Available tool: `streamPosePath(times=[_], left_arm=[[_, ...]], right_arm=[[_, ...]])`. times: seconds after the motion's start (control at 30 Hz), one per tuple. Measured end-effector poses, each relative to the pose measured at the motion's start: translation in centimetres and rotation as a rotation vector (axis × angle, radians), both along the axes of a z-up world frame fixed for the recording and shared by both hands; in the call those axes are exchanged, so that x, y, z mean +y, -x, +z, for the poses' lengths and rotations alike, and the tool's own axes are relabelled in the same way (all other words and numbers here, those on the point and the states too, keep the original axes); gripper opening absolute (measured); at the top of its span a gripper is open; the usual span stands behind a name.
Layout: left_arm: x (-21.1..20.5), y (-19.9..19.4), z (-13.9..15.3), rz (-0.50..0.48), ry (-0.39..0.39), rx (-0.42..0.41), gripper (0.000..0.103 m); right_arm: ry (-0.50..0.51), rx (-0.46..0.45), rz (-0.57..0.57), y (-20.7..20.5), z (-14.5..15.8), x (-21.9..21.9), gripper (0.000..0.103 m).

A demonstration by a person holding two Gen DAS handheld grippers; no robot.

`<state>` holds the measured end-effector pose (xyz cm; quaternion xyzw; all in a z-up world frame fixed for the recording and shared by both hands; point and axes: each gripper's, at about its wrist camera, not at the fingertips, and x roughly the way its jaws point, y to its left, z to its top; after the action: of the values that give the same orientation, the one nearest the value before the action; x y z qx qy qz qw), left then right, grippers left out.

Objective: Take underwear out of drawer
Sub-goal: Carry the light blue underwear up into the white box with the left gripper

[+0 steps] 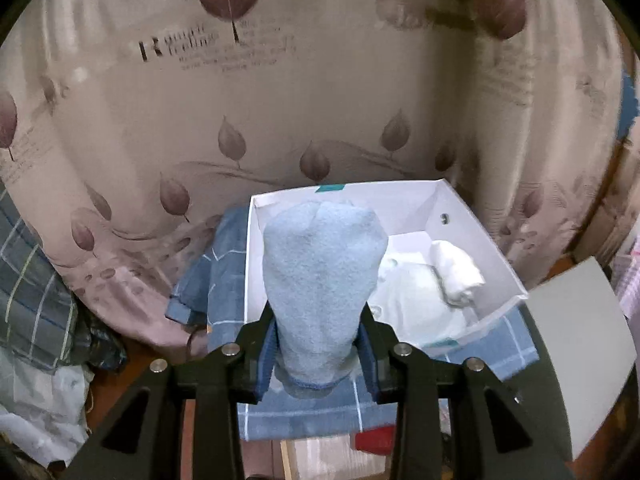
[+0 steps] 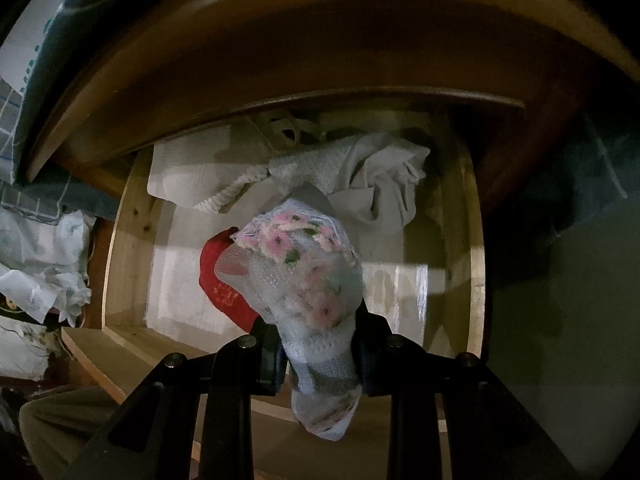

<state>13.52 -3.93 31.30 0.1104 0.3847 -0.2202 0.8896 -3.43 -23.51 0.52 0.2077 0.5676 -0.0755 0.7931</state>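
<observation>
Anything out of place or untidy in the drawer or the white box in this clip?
Mild untidiness only. In the open wooden drawer, a white garment lies crumpled at the back and a red item sits loose. The white box rests askew on a blue checked cloth. No spills or damage visible.

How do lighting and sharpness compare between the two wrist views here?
Left wrist view: evenly lit, the light blue cloth in the left gripper sharp, the white box bright, edges smeared and fisheye-bent. Right wrist view: dim, dark corners, a light band glaring across the drawer floor, the floral cloth in the right gripper slightly soft.
</observation>
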Motion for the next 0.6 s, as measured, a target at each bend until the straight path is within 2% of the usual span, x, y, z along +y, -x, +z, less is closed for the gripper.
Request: streamPosePath(times=[0.07, 0.23, 0.37, 0.6], left_arm=[[-1.2, -1.7, -1.7, 0.001, -0.030, 0.026, 0.035], [-3.1, -4.7, -4.7, 0.049, -0.073, 0.028, 0.035], [-4.2, -6.0, -6.6, 0.068, -0.144, -0.002, 0.035], [-3.8, -6.9, -8.9, 0.105, -0.179, 0.020, 0.036]], right_arm=[[-0.005, 0.001, 0.000, 0.0, 0.0, 0.0, 0.026], [-0.031, 0.015, -0.002, -0.2, -0.4, 0.0, 0.026], [-0.063, 0.022, -0.002, -0.1, -0.6, 0.1, 0.026], [-0.058, 0.029, 0.002, -0.1, -0.7, 0.2, 0.026]])
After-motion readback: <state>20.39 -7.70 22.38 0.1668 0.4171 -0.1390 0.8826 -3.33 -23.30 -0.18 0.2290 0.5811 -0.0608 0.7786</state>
